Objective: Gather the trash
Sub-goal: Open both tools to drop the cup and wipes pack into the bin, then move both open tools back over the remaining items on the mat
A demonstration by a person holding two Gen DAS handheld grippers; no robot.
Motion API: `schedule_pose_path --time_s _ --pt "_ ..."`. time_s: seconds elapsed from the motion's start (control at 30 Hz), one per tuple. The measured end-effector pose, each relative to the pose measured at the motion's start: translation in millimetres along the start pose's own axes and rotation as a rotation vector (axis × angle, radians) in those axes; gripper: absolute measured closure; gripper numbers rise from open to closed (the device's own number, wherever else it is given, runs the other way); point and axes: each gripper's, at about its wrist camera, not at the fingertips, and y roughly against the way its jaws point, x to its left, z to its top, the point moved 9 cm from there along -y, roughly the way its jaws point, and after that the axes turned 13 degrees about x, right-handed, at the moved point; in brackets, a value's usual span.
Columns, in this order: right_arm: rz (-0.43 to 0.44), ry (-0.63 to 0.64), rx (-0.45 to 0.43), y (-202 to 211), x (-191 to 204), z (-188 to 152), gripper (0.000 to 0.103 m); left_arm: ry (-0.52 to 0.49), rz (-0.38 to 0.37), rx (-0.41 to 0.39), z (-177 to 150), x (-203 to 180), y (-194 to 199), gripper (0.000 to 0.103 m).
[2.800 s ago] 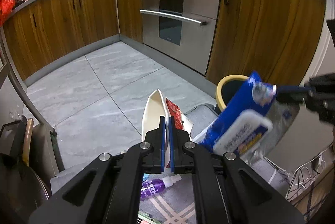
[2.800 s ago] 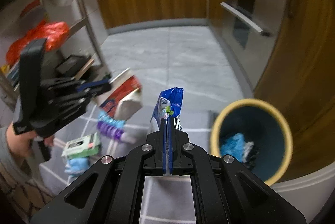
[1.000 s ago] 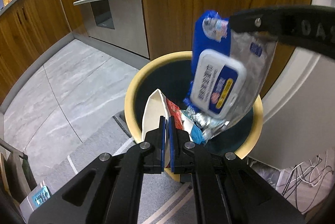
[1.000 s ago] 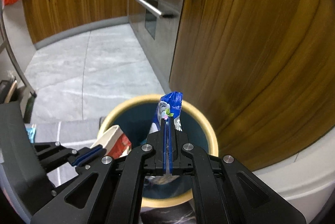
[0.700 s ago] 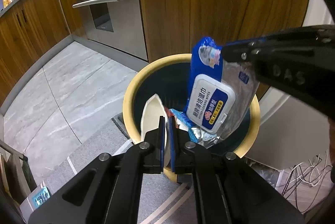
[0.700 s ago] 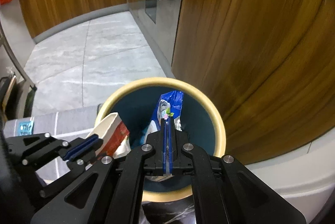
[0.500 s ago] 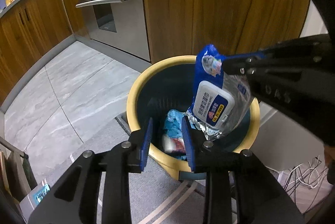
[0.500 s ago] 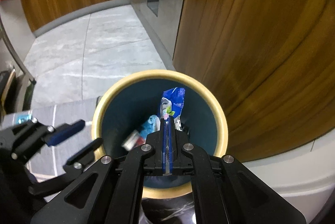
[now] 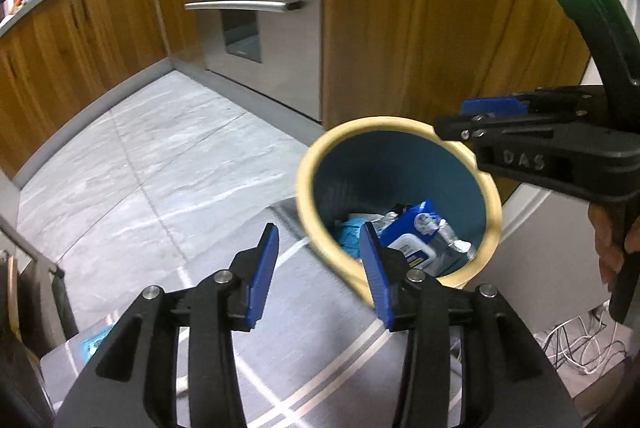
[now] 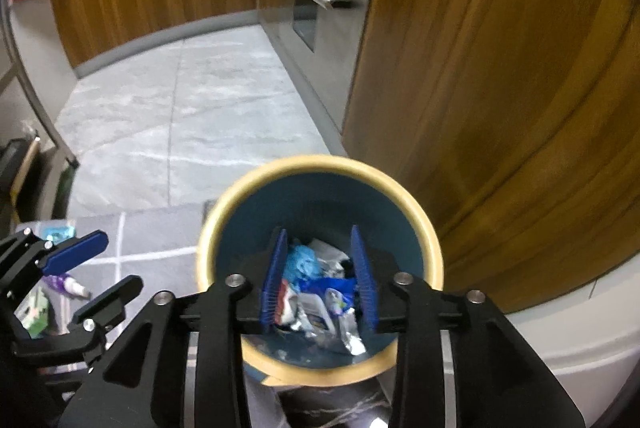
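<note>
Wipes pack [image 10: 316, 302] in bin [image 10: 434, 260], below both grippers [image 10: 318, 278] [image 9: 320, 270], empty, jaws opening.

A grey tiled floor [image 9: 152, 164] carries a striped rug [image 9: 304, 380] and yellow-rimmed bin [image 9: 494, 204].

The bin's [image 9: 400, 126] near rim, at six o'clock, is smeared by motion blur in the left wrist view, and the left gripper's right finger [image 9: 376, 276] covers part of it; the right gripper [image 9: 496, 116] hides the rim at two o'clock. Inside, the wipes pack [image 9: 412, 238] shows only its top, its label too small to read. In the right wrist view the right gripper's fingers [image 10: 276, 276] mask the trash at both sides, and the rim [image 10: 320, 162] is blurred at twelve o'clock. At nine o'clock a purple bottle [image 10: 66, 283] and a green-white packet [image 10: 34, 310] sit half behind the left gripper [image 10: 96, 268], details unclear
</note>
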Motion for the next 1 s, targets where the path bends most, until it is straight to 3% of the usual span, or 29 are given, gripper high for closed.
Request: schedule_pose_path --time_s 0.2,0.3,0.47,0.57,0.67,1.0 --pt "0.06 0.005 -0.082 23.7 13.4 7.5 0.038 0.058 0.04 0.0 -18.0 31.6 26.7 0.049" --pt "0.092 0.007 -0.124 35.3 20.4 9.2 0.032 0.073 0.06 -0.012 -25.7 42.6 41.2 0.037" --pt "0.081 0.047 -0.221 56.4 33.9 16.1 0.008 0.103 0.104 -0.031 -41.6 65.1 69.9 0.021" --pt "0.042 0.073 -0.276 65.8 38.8 18.4 0.005 0.13 0.124 -0.051 -49.0 80.5 89.5 0.011" --pt "0.033 0.084 -0.292 67.4 39.4 19.8 0.005 0.149 0.146 -0.062 -56.2 96.6 103.9 0.007" --pt "0.035 0.106 -0.302 69.3 50.9 17.7 0.005 0.163 0.259 -0.039 -93.9 143.9 106.9 0.006"
